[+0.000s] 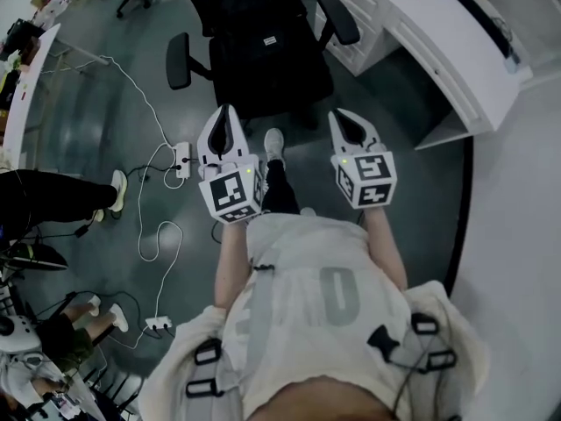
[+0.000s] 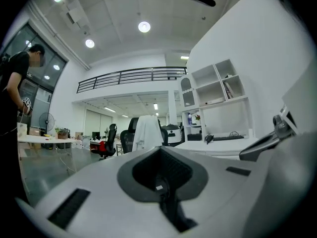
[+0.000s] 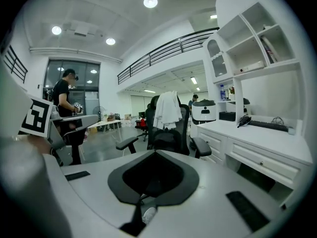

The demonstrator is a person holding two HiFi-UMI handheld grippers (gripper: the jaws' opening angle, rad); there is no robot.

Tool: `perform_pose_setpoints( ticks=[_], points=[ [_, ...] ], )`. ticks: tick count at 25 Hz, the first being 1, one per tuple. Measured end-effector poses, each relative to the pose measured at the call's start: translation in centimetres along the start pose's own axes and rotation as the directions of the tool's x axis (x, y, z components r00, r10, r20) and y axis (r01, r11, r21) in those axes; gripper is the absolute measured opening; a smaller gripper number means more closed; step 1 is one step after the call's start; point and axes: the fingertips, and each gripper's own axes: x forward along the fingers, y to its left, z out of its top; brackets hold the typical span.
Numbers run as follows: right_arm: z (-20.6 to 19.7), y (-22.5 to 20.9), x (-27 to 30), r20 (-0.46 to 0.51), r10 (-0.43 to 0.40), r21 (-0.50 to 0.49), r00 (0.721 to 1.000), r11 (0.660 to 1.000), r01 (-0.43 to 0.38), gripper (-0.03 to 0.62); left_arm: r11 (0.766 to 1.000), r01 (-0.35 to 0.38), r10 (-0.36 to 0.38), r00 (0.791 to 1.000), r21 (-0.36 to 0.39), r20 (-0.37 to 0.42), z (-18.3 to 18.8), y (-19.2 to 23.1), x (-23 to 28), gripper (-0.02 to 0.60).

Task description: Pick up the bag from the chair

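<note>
Black bag [image 1: 261, 35] on chair [image 1: 179, 60] | left gripper [image 1: 227, 114], right gripper [image 1: 340, 118]: jaws together, empty | aimed chairward, presumably for approach.

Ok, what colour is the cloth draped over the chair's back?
The cloth is white; right gripper view.

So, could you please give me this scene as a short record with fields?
setting: office with a dark floor and a long white desk
target: black fabric bag, lying on the seat of the black office chair
chair back: white garment draped over it
left tool: jaws together, empty, held in front of the chair
right tool: jaws together, empty, held in front of the chair
task status: bag not yet touched
</note>
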Motion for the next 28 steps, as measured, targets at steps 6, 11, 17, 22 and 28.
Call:
perform_pose_setpoints(
  ticks=[6, 11, 17, 22, 28],
  points=[
    [1.6, -2.7, 6.1, -0.035, -0.029, 0.021, 0.999, 0.999, 0.03, 0.006, 0.999, 0.022, -0.023, 1.0, -0.023, -0.021, -0.4, 1.7, 7.5, 0.006],
    [4.3, -3.7, 12.7, -0.046, -0.024, 0.002, 0.999, 1.0, 0.024, 0.006, 0.999, 0.037, -0.039, 0.998, -0.034, -0.049, -1.0, 4.3, 14.8, 0.006],
    [9.4, -5.4, 21.9, -0.049, -0.036, 0.006, 0.998, 0.999, 0.036, 0.006, 0.998, 0.058, -0.061, 0.995, -0.039, -0.073, -0.3, 8.6, 24.5, 0.006],
    [12.3, -6.9, 28.0, -0.055, -0.056, 0.027, 0.997, 0.998, 0.057, 0.006, 0.997, 0.062, -0.066, 0.994, -0.056, -0.084, -0.3, 12.3, 31.2, 0.006],
    [14.4, -8.2, 32.4, -0.075, -0.087, 0.009, 0.993, 0.996, 0.088, 0.006, 0.996, 0.049, -0.056, 0.994, -0.071, -0.095, -0.1, 15.0, 35.4, 0.006]
  ],
)
